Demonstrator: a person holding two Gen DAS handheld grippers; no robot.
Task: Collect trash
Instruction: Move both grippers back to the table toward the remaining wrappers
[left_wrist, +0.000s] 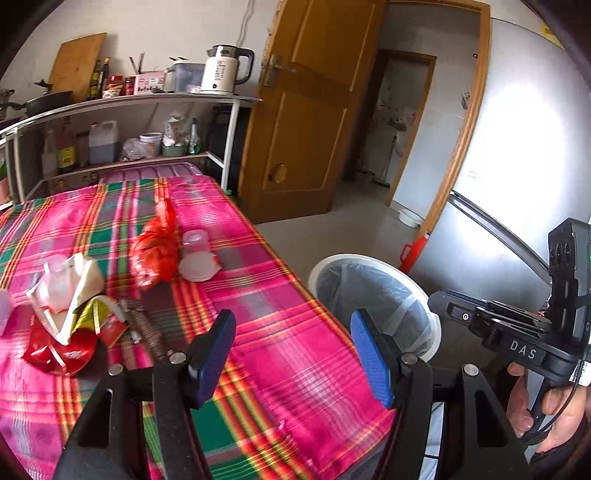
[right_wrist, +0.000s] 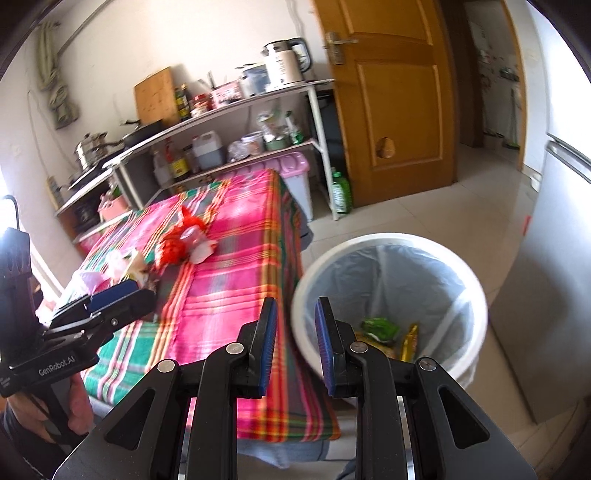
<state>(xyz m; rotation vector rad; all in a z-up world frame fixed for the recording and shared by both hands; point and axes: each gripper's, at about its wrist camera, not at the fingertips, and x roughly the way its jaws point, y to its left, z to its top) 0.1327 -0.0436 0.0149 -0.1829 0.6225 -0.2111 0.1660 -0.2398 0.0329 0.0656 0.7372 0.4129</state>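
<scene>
Left gripper (left_wrist: 293, 354) gapes wide and empty, low centre, over the plaid tablecloth (left_wrist: 280, 295); right gripper (right_wrist: 291, 343) stands narrowly parted, gripping nothing, at the white bin (right_wrist: 476, 295) rim. Wrappers (left_wrist: 70, 332), a red bag (left_wrist: 157, 251) and a clear cup (left_wrist: 195, 254) litter the cloth left. Only the right view shows green and yellow packets (right_wrist: 380, 328) inside the bin.
</scene>
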